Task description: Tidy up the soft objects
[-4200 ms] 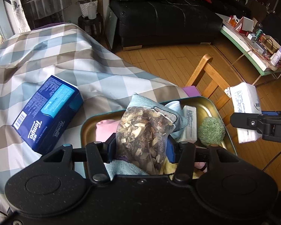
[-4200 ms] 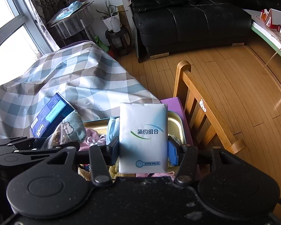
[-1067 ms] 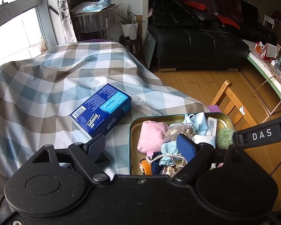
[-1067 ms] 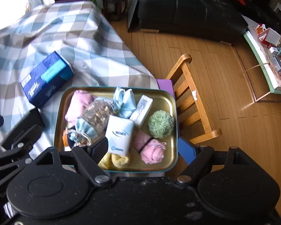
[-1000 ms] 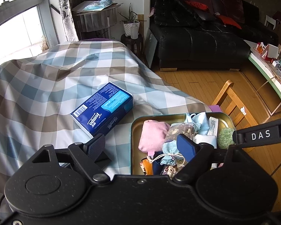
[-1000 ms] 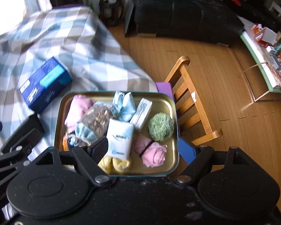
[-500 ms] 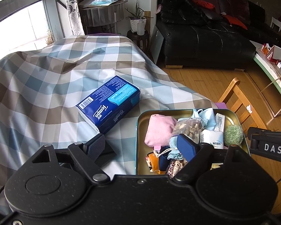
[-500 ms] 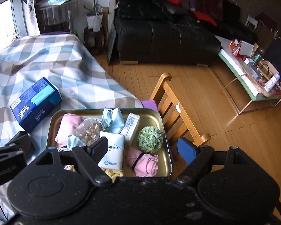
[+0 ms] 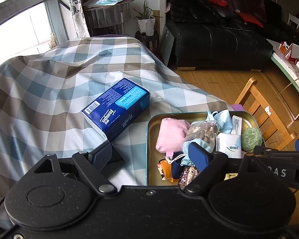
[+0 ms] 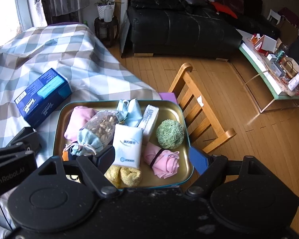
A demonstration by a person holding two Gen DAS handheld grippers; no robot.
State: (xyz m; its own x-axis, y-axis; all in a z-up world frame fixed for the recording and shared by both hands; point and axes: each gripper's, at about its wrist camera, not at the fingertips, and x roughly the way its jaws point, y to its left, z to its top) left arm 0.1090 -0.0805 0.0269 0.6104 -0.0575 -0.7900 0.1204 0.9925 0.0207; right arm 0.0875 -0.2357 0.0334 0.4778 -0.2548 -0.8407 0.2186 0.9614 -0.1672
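A gold metal tray (image 10: 169, 109) sits on the checked tablecloth and holds soft items: a pink pouch (image 10: 79, 117), a sachet of dried bits (image 10: 101, 127), a white tissue pack (image 10: 127, 145), a green ball (image 10: 170, 134), a pink cloth (image 10: 165, 163) and yellow socks (image 10: 123, 175). A blue Tempo tissue pack (image 9: 117, 109) lies left of the tray (image 9: 153, 123). My left gripper (image 9: 149, 155) is open and empty, above the tray's left rim. My right gripper (image 10: 151, 159) is open and empty above the tray's near edge.
A wooden chair (image 10: 199, 107) stands right of the tray at the table edge. A black sofa (image 10: 179, 29) and a cluttered low table (image 10: 273, 79) lie beyond on the wood floor. The checked cloth (image 9: 39, 91) spreads to the left.
Both grippers let go of their items, the sachet and the white tissue pack, which now lie in the tray. Both have opened and pulled back and up from the tray.
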